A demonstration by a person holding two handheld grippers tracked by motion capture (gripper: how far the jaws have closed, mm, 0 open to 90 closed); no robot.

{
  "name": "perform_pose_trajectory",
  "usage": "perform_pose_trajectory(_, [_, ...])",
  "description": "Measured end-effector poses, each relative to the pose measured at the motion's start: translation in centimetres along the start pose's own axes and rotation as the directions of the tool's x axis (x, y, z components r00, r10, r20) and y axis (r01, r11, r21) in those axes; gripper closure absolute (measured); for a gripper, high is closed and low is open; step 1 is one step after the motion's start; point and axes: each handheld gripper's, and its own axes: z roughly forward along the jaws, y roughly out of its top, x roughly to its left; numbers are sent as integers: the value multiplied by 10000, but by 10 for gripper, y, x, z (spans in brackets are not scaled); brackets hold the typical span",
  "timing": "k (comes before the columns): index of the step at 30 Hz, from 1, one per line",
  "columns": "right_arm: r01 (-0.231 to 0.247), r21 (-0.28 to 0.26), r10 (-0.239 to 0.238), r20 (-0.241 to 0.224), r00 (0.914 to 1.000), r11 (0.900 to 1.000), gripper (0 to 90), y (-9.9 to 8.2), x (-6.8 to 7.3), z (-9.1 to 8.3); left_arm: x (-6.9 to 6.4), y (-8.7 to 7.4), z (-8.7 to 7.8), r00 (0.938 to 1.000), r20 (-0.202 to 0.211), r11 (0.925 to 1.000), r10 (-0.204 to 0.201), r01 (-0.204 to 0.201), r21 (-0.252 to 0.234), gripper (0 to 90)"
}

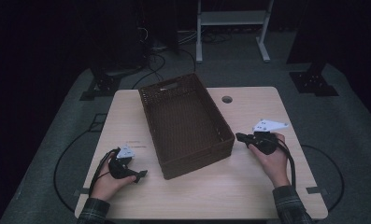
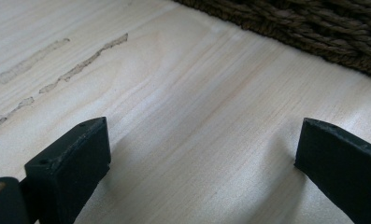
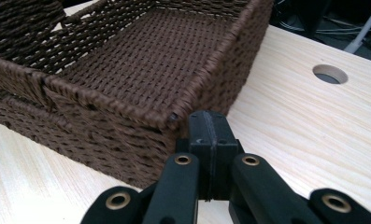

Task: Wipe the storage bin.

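- High view: a brown woven basket (image 1: 185,123) sits empty in the middle of the pale wooden table (image 1: 248,191), set at a slant; the left gripper (image 1: 139,176) lies low near its front left corner, the right gripper (image 1: 240,136) points at its right wall; I'd judge the work is to shift or square the basket, so both claws should meet opposite walls evenly before any push.
- Left gripper view: jaws stand wide apart over bare wood, nothing between them; the basket's woven base (image 2: 323,32) lies just ahead; pale scuff streaks (image 2: 80,63) mark the board; no writing here.
- Right gripper view: jaws pressed together, empty, tip just beside the basket's near corner (image 3: 174,116), touching or not I cannot tell; a closed tip suits nudging, kept low on the wall so the basket slides rather than tips; a round cable hole (image 3: 330,73) shows beyond; no brand or label readable.
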Motion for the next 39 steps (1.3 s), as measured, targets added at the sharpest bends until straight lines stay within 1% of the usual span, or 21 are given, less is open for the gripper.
perform_pose_trajectory(2, [39, 35, -39, -28, 10000, 10000, 898, 2, 2, 2, 0, -2, 0, 10000, 14, 9999, 26, -26, -114, 16])
perform_pose_trajectory(3, [72, 36, -72, 11, 10000, 10000, 898, 2, 3, 3, 0, -3, 0, 10000, 2, 9997, -6, 6, -263, 15])
perform_pose_trajectory(5, [23, -24, -23, -46, 10000, 10000, 898, 2, 2, 3, 1, -6, 1, 10000, -5, 9990, -4, 4, -457, 0])
perform_pose_trajectory(6, [4, -27, -5, -65, 10000, 10000, 898, 2, 2, 3, 1, -6, 1, 10000, 9, 9989, -3, 3, -474, 0])
perform_pose_trajectory(9, [3, -16, -3, -114, 9999, 10000, 898, 2, 3, 2, 1, -6, 1, 10000, 7, 9988, -9, 10, -487, 0])
perform_pose_trajectory(16, [298, -10, -298, -502, 9983, 9996, 898, 4, 13, 2, 2, -5, 2, 10000, 40, 9989, 39, -37, -469, 0])
perform_pose_trajectory(17, [298, -10, -298, -502, 9983, 9996, 898, 4, 13, 2, 2, -5, 2, 10000, 40, 9989, 39, -37, -469, 0])
perform_pose_trajectory(18, [403, 26, -400, -626, 9972, 9992, 898, 5, 17, 1, 2, -5, 2, 10000, 47, 9989, 42, -39, -464, 0])
perform_pose_trajectory(25, [620, 43, -612, -986, 9932, 9981, 898, 6, 26, 2, 2, -5, 2, 10000, 64, 9989, 59, -56, -463, 0])
perform_pose_trajectory(32, [778, 80, -764, -1115, 9908, 9969, 898, 6, 32, 2, 0, -9, -2, 9992, 277, 9986, 281, -268, -462, 0])
perform_pose_trajectory(36, [829, 121, -809, -1192, 9896, 9965, 898, 7, 35, 2, -2, -13, -5, 9991, 282, 9984, 320, -306, -475, 0])
perform_pose_trajectory(39, [965, 87, -945, -1325, 9867, 9953, 898, 7, 38, 3, -3, -15, -8, 9989, 317, 9984, 339, -324, -459, 0])
